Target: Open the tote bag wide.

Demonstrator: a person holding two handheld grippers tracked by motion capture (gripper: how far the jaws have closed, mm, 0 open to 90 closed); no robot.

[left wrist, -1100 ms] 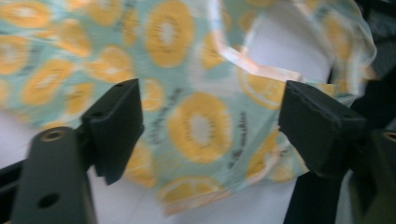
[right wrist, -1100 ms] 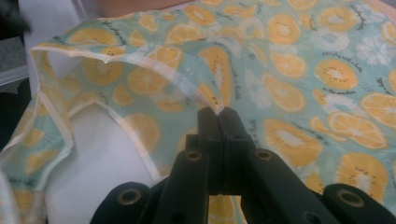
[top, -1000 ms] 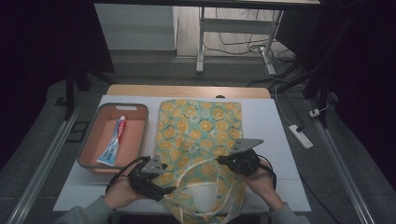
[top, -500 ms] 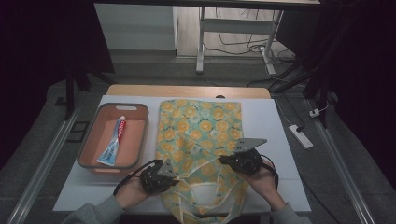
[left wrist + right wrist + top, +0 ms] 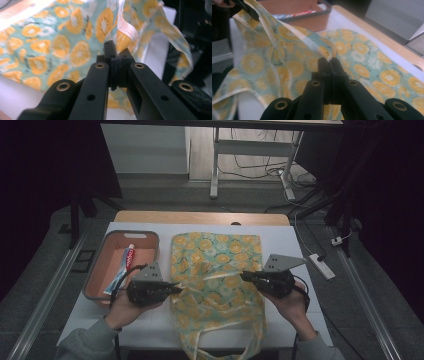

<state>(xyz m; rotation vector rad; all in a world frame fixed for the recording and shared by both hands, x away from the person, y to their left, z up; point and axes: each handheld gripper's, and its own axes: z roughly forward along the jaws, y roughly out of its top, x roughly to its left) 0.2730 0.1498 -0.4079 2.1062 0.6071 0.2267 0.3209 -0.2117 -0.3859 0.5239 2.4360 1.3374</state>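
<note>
At the near end of the table, you hold the fruit-print bag [image 5: 216,270] by its mouth.
Left gripper [image 5: 172,288] and right gripper [image 5: 243,275] each pinch a rim edge; the toothpaste [image 5: 121,269] lies in the tray [image 5: 99,287], not yet bagged.

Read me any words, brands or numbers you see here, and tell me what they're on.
Toothpaste tube in the tray: red and blue printing, too small and blurred to read.
Fruit-print bag: dark marks in the pattern, none readable as words.
No other lettering can be read.
</note>
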